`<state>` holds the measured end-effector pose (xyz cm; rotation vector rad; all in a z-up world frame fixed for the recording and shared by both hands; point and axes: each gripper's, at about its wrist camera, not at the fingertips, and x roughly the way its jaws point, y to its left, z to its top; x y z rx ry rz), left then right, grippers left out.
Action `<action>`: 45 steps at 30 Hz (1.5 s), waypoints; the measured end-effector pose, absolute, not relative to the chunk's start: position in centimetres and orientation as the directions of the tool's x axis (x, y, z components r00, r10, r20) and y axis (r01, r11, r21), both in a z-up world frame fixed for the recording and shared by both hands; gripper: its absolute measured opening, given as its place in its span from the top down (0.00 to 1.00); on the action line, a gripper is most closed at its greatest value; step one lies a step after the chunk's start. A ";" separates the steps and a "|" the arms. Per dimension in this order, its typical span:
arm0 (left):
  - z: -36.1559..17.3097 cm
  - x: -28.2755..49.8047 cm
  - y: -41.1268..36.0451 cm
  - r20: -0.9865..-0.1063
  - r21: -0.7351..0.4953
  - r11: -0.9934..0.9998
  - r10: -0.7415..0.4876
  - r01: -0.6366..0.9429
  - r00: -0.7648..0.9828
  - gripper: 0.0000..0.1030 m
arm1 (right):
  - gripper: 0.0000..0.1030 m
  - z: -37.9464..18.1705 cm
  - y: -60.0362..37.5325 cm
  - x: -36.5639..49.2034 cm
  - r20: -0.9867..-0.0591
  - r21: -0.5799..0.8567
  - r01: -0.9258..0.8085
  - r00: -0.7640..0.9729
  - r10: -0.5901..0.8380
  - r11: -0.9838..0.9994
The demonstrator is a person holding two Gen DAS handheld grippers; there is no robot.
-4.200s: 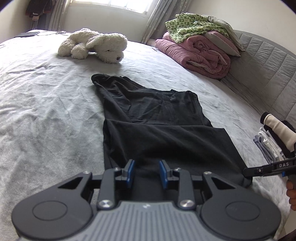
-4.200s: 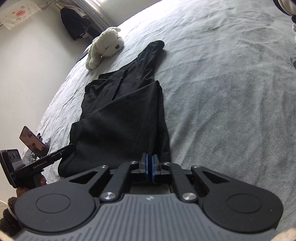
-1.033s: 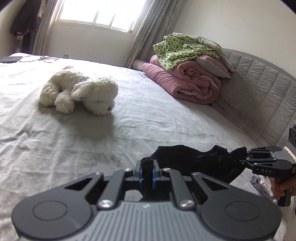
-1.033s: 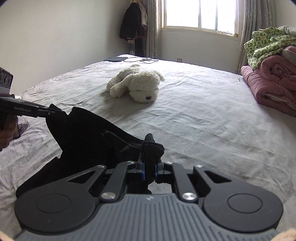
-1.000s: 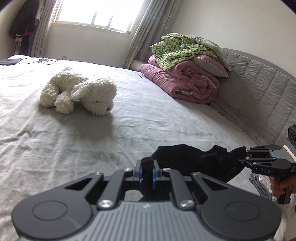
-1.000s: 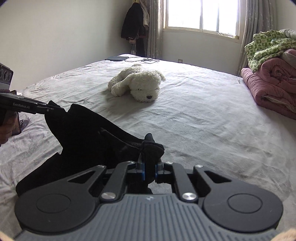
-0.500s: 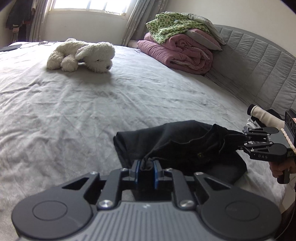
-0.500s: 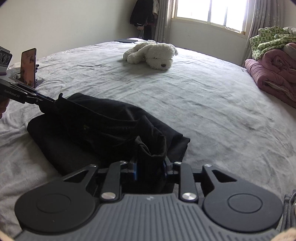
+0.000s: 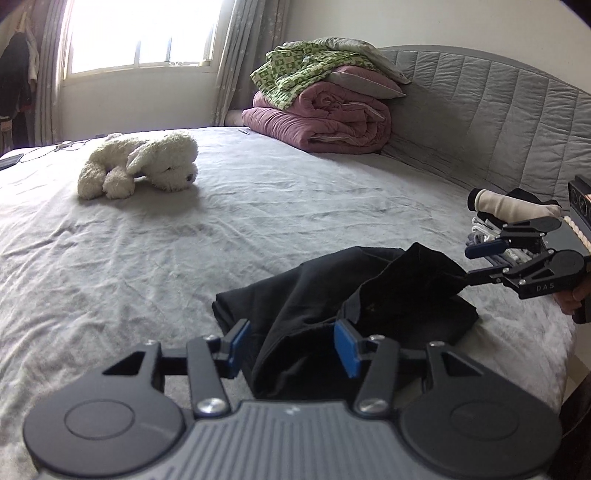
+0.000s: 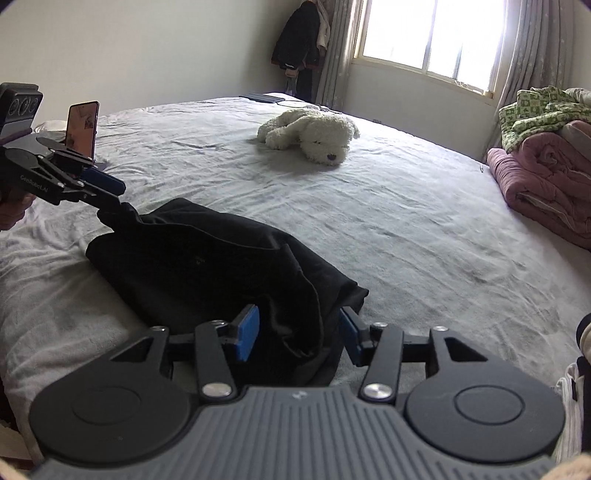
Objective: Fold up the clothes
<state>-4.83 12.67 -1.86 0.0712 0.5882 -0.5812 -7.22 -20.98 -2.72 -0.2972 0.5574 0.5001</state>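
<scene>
The black clothes [image 9: 369, 295] lie folded on the gray bed [image 9: 184, 240], soft, light and floppy. Both the left gripper [image 9: 291, 345] and right gripper [image 10: 299, 332] are opening, cloth loose between their pads. I think 2 corners are best to grab.

Black garment [image 9: 369, 291]; grey bedsheet [image 9: 147, 240]; white plush dog [image 9: 144, 162]; pink quilt [image 9: 332, 114]; green-checked blanket [image 9: 295, 66].

Bed [image 9: 258, 221]: wide, under a creased grey sheet, filling the room before me.
Headboard [image 9: 498, 122]: grey, quilted, along the bed's right side.
Window [image 9: 140, 33]: beyond the bed's far edge, bright daylight, grey curtains [image 9: 236, 55] beside it.
Walls [image 10: 147, 48]: plain, pale.
Corner left of the window: dark clothes [image 10: 299, 40] hanging.
</scene>
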 end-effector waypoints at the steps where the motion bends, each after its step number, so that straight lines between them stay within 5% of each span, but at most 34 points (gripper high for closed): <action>1: -2.1 -4.7 12.1 -0.549 -0.075 0.837 -0.488 0.541 0.678 0.51 | 0.50 -2.8 -20.6 -6.9 -0.569 -0.137 -0.526 0.736 0.368 0.839; 4: -2.7 -4.4 10.7 -0.550 -0.021 0.833 -0.472 0.553 0.689 0.54 | 0.50 -3.1 -19.4 -6.0 -0.568 -0.147 -0.525 0.739 0.363 0.839; 8: -3.2 -4.4 9.3 -0.534 0.012 0.813 -0.487 0.582 0.691 0.69 | 0.50 -3.5 -18.6 -4.6 -0.557 -0.141 -0.513 0.748 0.361 0.847; 11: -3.5 -4.5 8.8 -0.532 0.029 0.801 -0.494 0.598 0.688 0.87 | 0.81 -4.0 -18.5 -3.9 -0.567 -0.104 -0.526 0.729 0.384 0.844; 14: -3.3 -4.9 9.0 -0.514 0.037 0.798 -0.501 0.602 0.696 0.93 | 0.92 -3.8 -18.9 -4.5 -0.552 -0.113 -0.535 0.735 0.395 0.838; 20: -2.1 -6.5 10.7 -0.449 -0.009 0.772 -0.571 0.635 0.687 0.93 | 0.93 -1.8 -20.6 -7.6 -0.492 -0.151 -0.578 0.748 0.446 0.802; 35: -4.7 -7.7 9.8 -0.631 0.059 0.656 -0.559 0.752 0.537 0.91 | 0.95 -6.4 -18.7 -8.9 -0.700 -0.356 -0.711 0.633 0.331 0.606; 40: -4.7 -7.3 10.6 -0.707 -0.068 0.591 -0.597 0.804 0.379 0.90 | 0.95 -5.6 -19.7 -8.4 -0.747 -0.277 -0.722 0.577 0.331 0.634; 42: -4.4 -7.3 10.9 -0.697 -0.097 0.585 -0.617 0.805 0.364 0.85 | 0.95 -4.4 -20.6 -8.0 -0.743 -0.186 -0.708 0.555 0.374 0.681; 45: -3.4 -7.4 11.0 -0.638 -0.130 0.586 -0.667 0.800 0.384 0.67 | 0.75 -2.9 -21.2 -8.2 -0.699 -0.115 -0.686 0.570 0.432 0.719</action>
